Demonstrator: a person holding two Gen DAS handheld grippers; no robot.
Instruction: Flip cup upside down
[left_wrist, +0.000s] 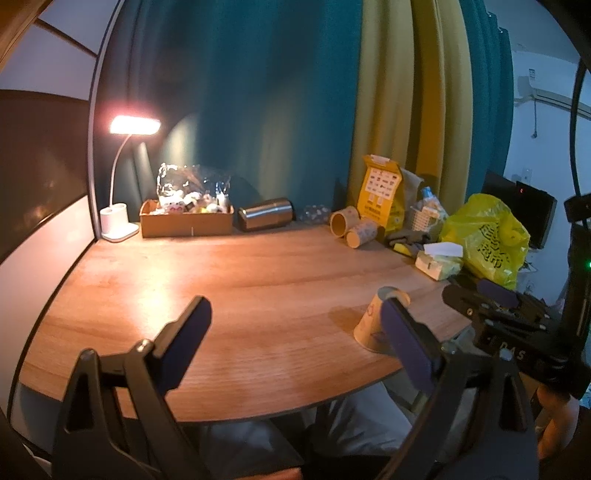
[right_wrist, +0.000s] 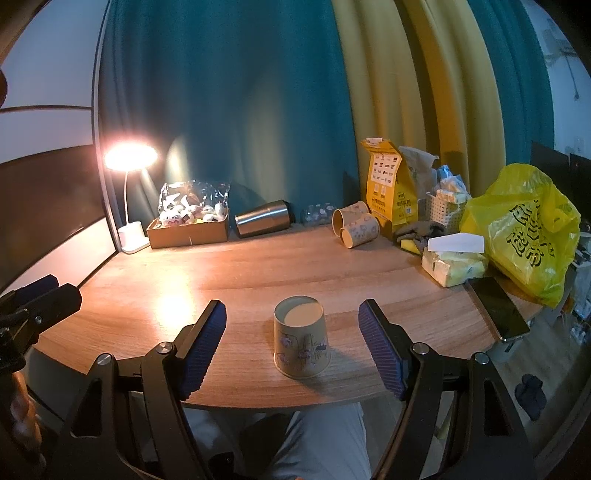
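I judged the task to be at its closing step: the paper cup (right_wrist: 301, 338) stood on the wooden desk (right_wrist: 236, 266) near the front edge with its wide rim down and its closed base facing up, so the flip itself looked complete. The right gripper (right_wrist: 293, 341) was released, its jaws spread wide with one blue ribbed pad (right_wrist: 203, 350) on each side of the cup and clear daylight between pad and cup wall; neither pad touched it. The cup sat centred between those jaws, upright and untilted. The left gripper (left_wrist: 295, 345) was likewise spread and held nothing; from its wrist view the cup (left_wrist: 371, 323) lay off to the right, partly hidden behind its right finger. In my judgement, the next move called only for drawing the right gripper straight back, keeping both pads clear so the light cup was not knocked over.
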